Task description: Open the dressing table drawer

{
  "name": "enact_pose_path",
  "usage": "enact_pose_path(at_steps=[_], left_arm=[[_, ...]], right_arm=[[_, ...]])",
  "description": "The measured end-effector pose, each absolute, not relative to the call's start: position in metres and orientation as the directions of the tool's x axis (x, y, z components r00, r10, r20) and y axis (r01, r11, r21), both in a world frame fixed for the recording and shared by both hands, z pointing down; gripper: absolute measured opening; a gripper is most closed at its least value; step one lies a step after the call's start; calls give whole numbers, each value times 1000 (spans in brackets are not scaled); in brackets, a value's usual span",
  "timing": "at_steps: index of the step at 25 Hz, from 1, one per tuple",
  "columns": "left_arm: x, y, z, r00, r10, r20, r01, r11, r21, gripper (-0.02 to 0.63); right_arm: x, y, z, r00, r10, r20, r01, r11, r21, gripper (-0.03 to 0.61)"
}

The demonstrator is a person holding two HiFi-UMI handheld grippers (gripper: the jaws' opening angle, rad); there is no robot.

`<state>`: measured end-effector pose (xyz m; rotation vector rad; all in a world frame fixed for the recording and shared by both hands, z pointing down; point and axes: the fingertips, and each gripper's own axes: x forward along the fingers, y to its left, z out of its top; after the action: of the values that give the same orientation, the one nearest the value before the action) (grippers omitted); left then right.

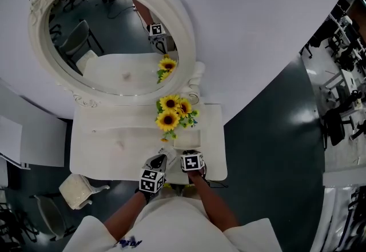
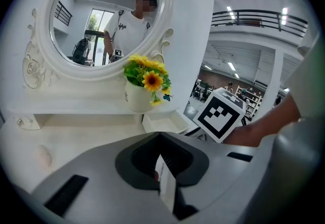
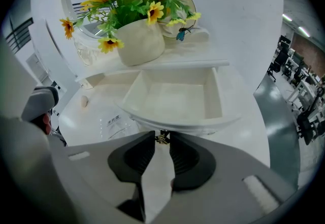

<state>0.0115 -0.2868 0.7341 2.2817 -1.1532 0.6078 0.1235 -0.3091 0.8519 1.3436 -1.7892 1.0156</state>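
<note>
All three of my feeds are bright, lit evenly from overhead. Ceiling lamps show as hot spots in the mirror (image 2: pixel 101 20) and as strips at the upper right of the left gripper view. The white surface (image 1: pixel 114 151) nearly washes out and its shadows are faint. Both gripper views bow hard toward black corners. The left tongs (image 2: pixel 158 135) and right tongs (image 3: pixel 162 141) look soft up close, while the drawer knob (image 3: pixel 162 137) glints.
</note>
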Motion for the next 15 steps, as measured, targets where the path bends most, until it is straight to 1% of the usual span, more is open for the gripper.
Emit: enact_pose_path(at_steps=[15], left_arm=[[10,-288,728,534,-618,577,-832,-505,229,9]], right_arm=[[122,-307,849,-249,-455,855,-967,166,-193,100]])
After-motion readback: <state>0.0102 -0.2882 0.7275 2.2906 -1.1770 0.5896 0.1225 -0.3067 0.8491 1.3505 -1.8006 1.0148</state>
